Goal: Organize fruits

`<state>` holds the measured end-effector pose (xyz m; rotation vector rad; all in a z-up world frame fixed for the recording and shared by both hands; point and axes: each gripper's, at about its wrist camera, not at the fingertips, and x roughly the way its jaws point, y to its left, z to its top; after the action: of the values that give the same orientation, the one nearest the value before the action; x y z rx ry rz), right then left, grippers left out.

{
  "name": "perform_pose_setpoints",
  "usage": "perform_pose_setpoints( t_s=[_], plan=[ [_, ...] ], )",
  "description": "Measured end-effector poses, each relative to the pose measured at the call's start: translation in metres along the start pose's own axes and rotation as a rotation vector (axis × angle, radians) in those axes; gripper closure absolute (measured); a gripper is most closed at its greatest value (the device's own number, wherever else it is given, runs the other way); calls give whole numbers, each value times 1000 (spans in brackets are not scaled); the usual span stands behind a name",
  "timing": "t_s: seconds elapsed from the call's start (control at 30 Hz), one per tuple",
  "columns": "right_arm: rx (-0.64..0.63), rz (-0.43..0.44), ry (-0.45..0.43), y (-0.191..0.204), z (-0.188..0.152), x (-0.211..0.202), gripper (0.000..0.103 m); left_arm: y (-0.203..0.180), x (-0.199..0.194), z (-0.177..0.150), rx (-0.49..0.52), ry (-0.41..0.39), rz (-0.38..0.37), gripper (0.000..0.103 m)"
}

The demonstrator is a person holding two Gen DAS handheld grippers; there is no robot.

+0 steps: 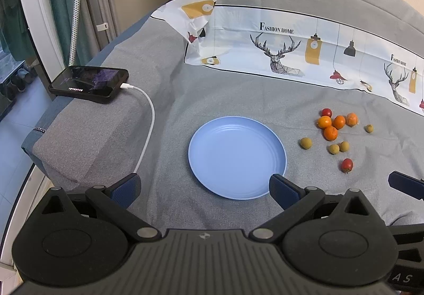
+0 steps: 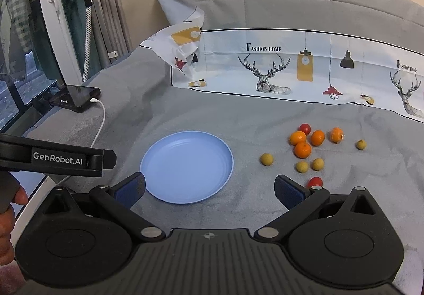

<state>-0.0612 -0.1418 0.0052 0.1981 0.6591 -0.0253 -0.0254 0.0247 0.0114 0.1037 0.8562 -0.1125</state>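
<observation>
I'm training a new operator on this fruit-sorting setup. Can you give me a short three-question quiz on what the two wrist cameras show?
1. True or false: the blue plate already holds fruit.
2. Multiple choice: the fruits lie (A) left of the plate, (B) right of the plate, (C) on the phone.
3. Fill in: the left gripper and right gripper both have their jaws ____.

Key
1. False: the plate is bare; the oranges and other fruits sit on the grey bedspread.
2. B.
3. Open, with nothing between the fingers.
</observation>
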Motion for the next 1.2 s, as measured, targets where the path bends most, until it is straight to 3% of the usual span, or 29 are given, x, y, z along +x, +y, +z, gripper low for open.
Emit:
perform_pose_setpoints(
  t_s=[1.2],
  plan=[
    [5,-1,14,2,-3,3,0,-2,0,-1,11,2,4,0]
  ],
)
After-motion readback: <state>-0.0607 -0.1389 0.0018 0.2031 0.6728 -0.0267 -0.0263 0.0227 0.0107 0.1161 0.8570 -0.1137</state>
